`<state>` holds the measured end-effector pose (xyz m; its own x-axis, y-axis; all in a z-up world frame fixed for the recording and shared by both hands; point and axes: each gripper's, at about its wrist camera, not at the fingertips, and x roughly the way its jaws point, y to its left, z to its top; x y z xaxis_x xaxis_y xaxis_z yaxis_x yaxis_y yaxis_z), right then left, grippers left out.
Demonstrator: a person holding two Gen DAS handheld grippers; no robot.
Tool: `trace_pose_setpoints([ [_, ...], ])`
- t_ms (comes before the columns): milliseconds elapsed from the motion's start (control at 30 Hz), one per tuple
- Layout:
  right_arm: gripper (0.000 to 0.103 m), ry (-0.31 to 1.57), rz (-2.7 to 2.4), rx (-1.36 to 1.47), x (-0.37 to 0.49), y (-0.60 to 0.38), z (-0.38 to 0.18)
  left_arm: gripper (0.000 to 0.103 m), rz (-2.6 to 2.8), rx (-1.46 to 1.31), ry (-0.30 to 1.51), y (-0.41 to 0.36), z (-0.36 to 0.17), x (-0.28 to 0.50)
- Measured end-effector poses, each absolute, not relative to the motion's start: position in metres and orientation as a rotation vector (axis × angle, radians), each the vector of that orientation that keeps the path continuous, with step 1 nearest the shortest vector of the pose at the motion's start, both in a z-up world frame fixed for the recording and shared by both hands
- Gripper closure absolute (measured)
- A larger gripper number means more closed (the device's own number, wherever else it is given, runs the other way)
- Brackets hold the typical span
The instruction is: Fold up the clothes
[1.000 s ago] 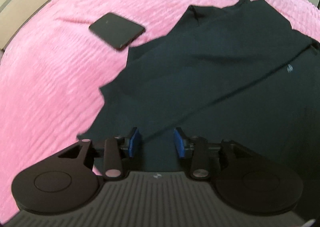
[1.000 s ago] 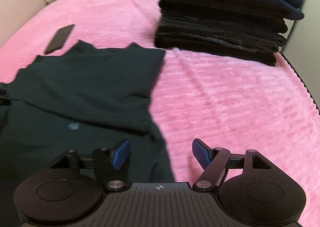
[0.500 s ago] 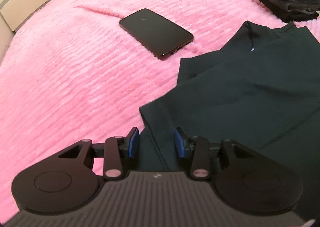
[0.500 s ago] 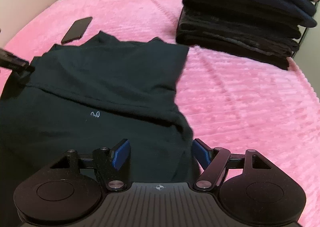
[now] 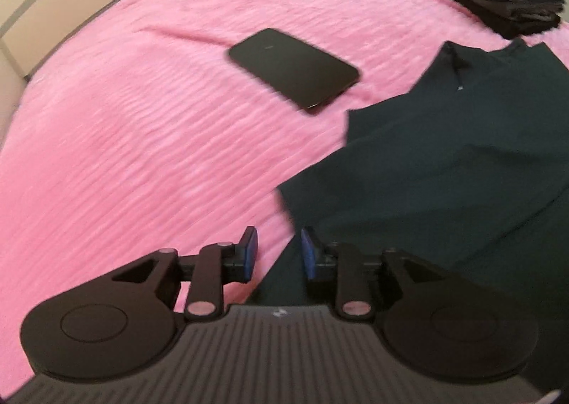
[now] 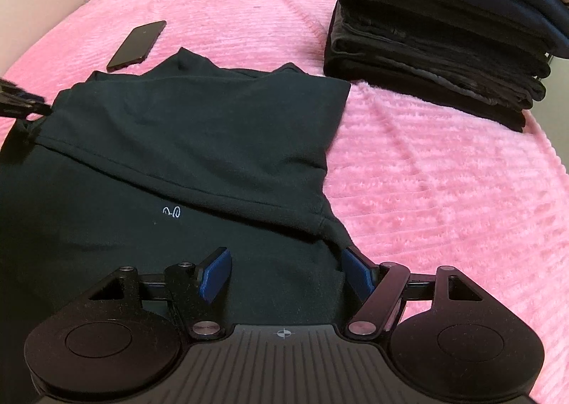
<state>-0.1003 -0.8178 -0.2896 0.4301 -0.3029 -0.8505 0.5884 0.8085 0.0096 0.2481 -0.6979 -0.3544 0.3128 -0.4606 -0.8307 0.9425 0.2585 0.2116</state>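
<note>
The left gripper is closing around the dark green fabric shirt's edge, pads not yet pressing; the right gripper is gaping unclenched over its hem.

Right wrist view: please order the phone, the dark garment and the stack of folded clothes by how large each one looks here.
1. dark garment, largest, though nearest the camera
2. stack of folded clothes, cut off by the frame, so its full size is unsure
3. phone, clearly smallest
</note>
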Motion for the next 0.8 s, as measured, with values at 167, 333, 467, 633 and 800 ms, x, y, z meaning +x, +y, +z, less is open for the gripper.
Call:
trace_pose_setpoints([
  [167,0.031,0.938,-0.523,0.344,-0.108,-0.807,-0.286,0.081,-1.083,0.806,0.724,-0.661,-0.342,0.219],
  [333,0.031,0.995,-0.486,0.395,-0.126,-0.801,-0.299,0.079,-1.115,0.925,0.750,-0.649,-0.368,0.185],
  [467,0.031,1.016,-0.573,0.428,-0.160,-0.809,-0.297,0.079,-1.066,0.928,0.755,-0.640,-0.354,0.176],
  [633,0.031,1.018,-0.613,0.421,-0.188,-0.806,-0.284,0.076,-1.056,0.921,0.768,-0.609,-0.331,0.138],
  [800,0.031,0.912,-0.478,0.435,-0.186,-0.789,-0.273,0.073,-1.083,0.911,0.809,-0.581,-0.330,0.086],
])
